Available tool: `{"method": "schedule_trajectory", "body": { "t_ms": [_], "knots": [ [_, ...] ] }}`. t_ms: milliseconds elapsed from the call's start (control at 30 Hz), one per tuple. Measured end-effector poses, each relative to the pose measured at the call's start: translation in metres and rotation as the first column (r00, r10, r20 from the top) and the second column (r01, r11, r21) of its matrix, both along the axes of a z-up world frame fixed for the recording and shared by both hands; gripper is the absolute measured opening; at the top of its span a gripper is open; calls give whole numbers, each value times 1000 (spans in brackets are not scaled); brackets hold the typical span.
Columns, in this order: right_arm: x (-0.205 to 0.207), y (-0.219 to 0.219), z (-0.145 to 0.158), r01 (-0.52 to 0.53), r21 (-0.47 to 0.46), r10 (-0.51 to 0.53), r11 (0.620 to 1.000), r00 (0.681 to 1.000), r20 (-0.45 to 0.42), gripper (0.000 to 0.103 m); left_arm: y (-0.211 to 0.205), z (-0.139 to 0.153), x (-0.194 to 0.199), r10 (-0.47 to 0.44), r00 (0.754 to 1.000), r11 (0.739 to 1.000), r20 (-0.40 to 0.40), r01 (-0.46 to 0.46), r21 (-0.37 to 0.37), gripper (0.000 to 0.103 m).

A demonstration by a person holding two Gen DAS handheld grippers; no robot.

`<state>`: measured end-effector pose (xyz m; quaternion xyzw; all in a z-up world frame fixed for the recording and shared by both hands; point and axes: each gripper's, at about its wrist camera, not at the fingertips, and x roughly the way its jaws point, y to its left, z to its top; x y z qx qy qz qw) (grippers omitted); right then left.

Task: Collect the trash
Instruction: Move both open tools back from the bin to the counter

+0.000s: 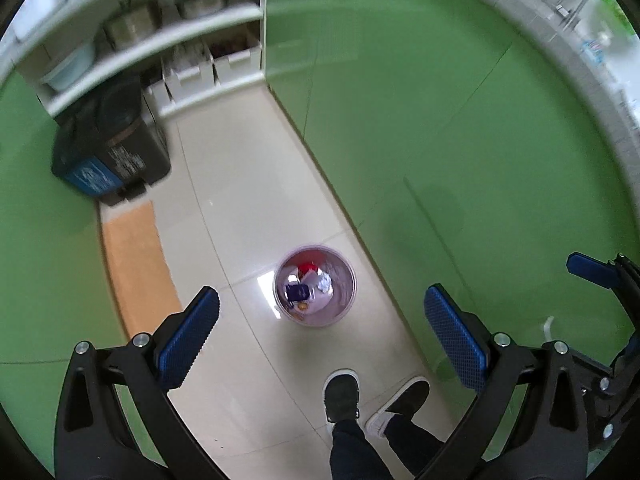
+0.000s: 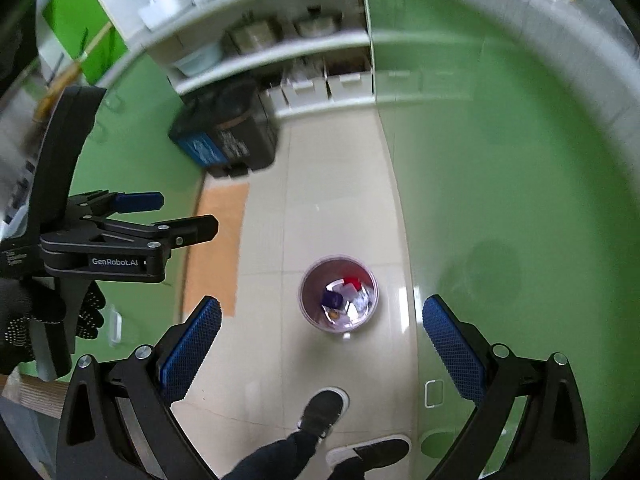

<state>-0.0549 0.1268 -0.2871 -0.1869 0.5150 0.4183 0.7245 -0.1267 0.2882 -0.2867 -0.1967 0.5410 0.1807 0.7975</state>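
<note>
Two grippers hang high over a pale tiled floor, the left gripper point(image 1: 320, 332) and the right gripper point(image 2: 322, 330) both spread wide with nothing between their blue pads, so each is released and empty. The task's thing, a small round bin point(image 1: 314, 286) holding mixed trash point(image 2: 345, 294), stands on the floor just ahead of the person's dark shoes point(image 1: 341, 394), near the green cabinet fronts point(image 1: 440, 120) and well apart from the black pedal bin point(image 1: 116, 148) by the shelves. My guess is that the main risk lies in the descent: the small bin looks light, so a finger catching its rim could tip it and spill the contents, or a foot could nudge it aside. The frames are blurred toward the shelves, the scraps inside cannot be named beyond red, white and dark blue bits, and the orange mat point(image 1: 138, 264) is partly cut off by the left fingers
</note>
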Motion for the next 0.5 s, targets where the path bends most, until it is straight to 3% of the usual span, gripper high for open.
{"method": "schedule_trajectory", "body": {
  "t_ms": [167,300,500],
  "knots": [
    [-3,-19,78,23,56,-26,998,997,66,97,-8,77,-3,-35,998,998,50,33,46,100],
    [3,-41,124,64,80,-74,995,989,125,97,-25,126,0,-82,992,995,99,76,61,100],
    [23,-92,167,191,112,-209,975,962,174,97,-64,167,19,-180,973,983,142,172,64,100]
  ]
}}
